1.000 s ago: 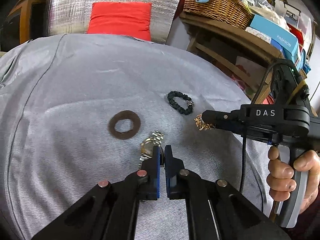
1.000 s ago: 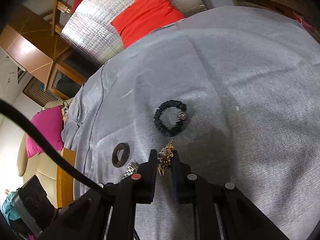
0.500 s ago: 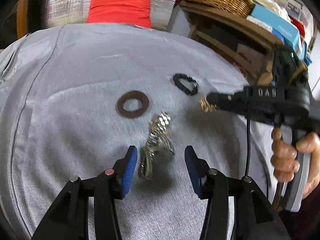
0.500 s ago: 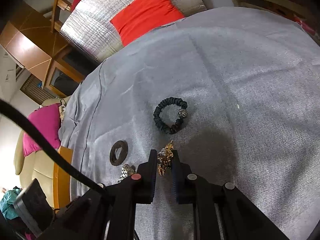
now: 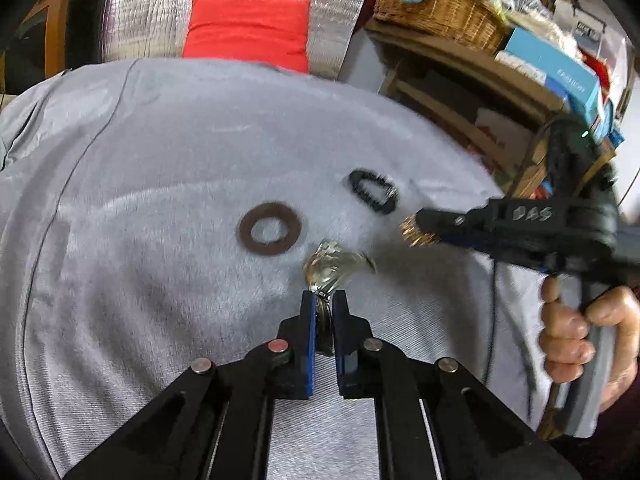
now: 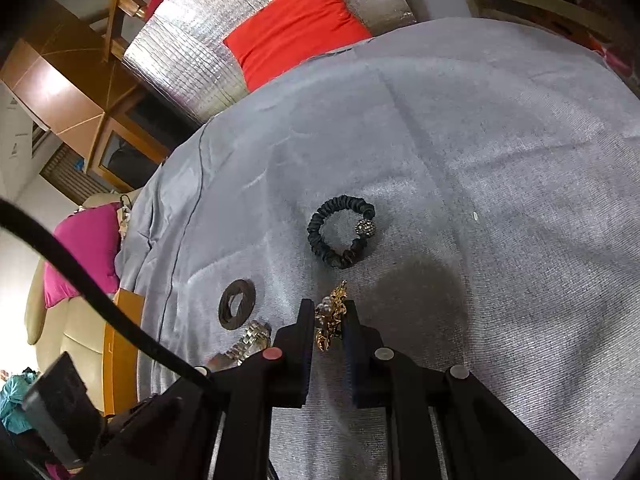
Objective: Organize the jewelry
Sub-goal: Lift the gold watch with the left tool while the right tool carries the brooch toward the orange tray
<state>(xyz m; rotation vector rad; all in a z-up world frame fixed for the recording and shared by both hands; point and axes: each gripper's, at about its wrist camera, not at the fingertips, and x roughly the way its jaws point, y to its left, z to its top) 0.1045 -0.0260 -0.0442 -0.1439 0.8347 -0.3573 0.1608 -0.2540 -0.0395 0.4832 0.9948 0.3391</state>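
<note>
The left hand-held gripper [image 5: 324, 300] is clamped on the silver metal link watch [image 5: 334, 268], which sticks out straight ahead. The right hand-held gripper [image 6: 329, 312] is clamped on the gold bead trinket [image 6: 330, 316], just beside it above the grey cloth worktop [image 6: 500, 160].

Setting: lived-in home room.
Behind the grey-covered table [image 5: 160, 140]: red cushion [image 5: 246, 28], wicker basket [image 5: 440, 4], cluttered wooden shelf [image 5: 472, 68]; beside it, sofa [image 6: 52, 320].

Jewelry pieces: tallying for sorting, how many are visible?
4: silver watch in left gripper, gold piece in right gripper, black scrunchie bracelet and brown ring on cloth.
</note>
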